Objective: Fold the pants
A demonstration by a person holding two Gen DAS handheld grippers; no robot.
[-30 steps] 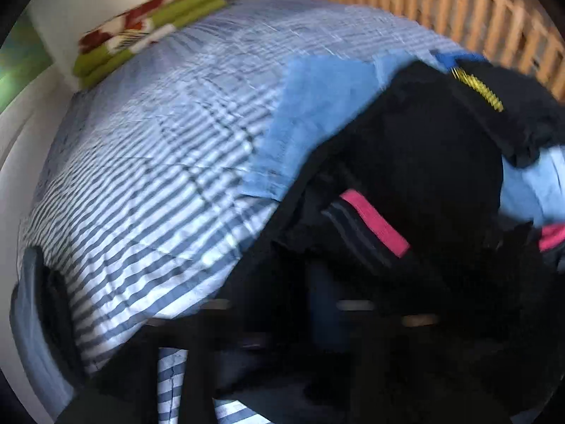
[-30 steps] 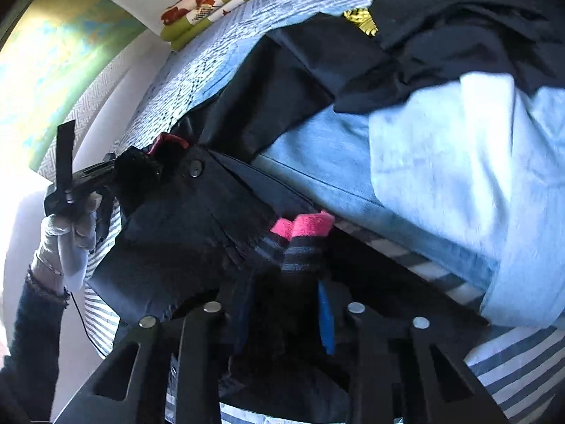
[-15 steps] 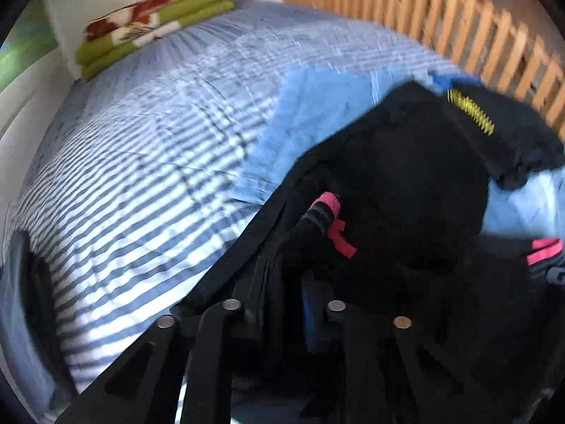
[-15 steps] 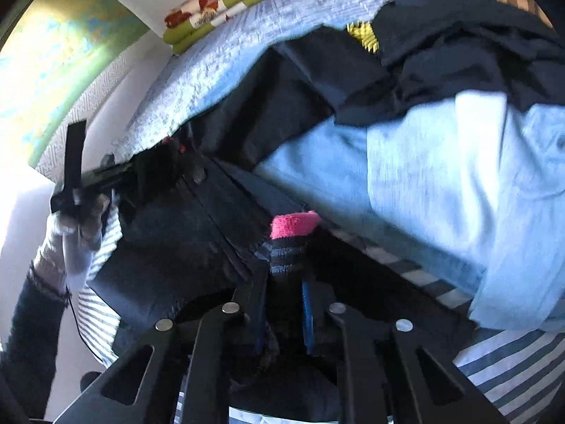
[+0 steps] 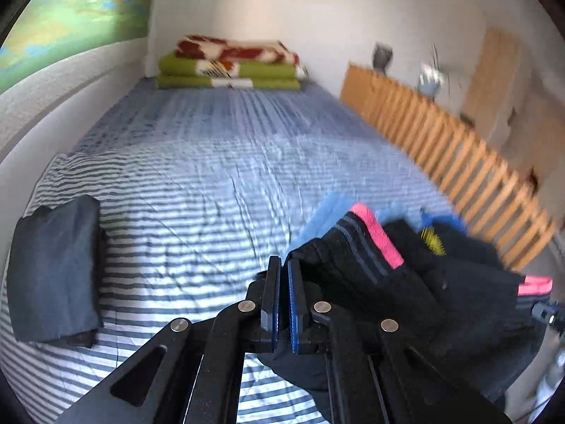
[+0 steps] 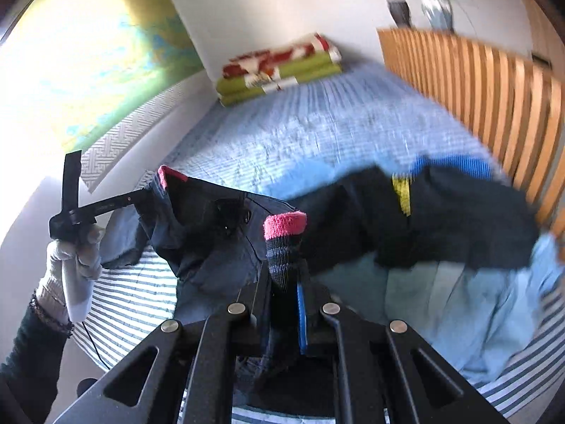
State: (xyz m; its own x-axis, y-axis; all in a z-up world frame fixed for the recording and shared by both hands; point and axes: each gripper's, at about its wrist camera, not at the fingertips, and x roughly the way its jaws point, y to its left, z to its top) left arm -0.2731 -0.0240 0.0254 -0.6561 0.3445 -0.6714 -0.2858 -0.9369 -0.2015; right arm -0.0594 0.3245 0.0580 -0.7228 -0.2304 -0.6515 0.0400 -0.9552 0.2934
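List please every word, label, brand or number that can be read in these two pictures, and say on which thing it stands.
No text can be read in either view.
Yellow mark on the dark garment in the pile: too blurred to tell whether it is lettering.
Pattern on the folded blanket at the far end of the bed: a design, no letters legible.
Wall poster: looks like a map, overexposed, nothing readable.

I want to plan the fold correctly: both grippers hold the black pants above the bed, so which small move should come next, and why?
Probably lift both a little higher and apart. The left gripper and right gripper each pinch the pink-trimmed waistband of the black pants, but the legs still trail into the clothes pile, so the pants are not hanging free.
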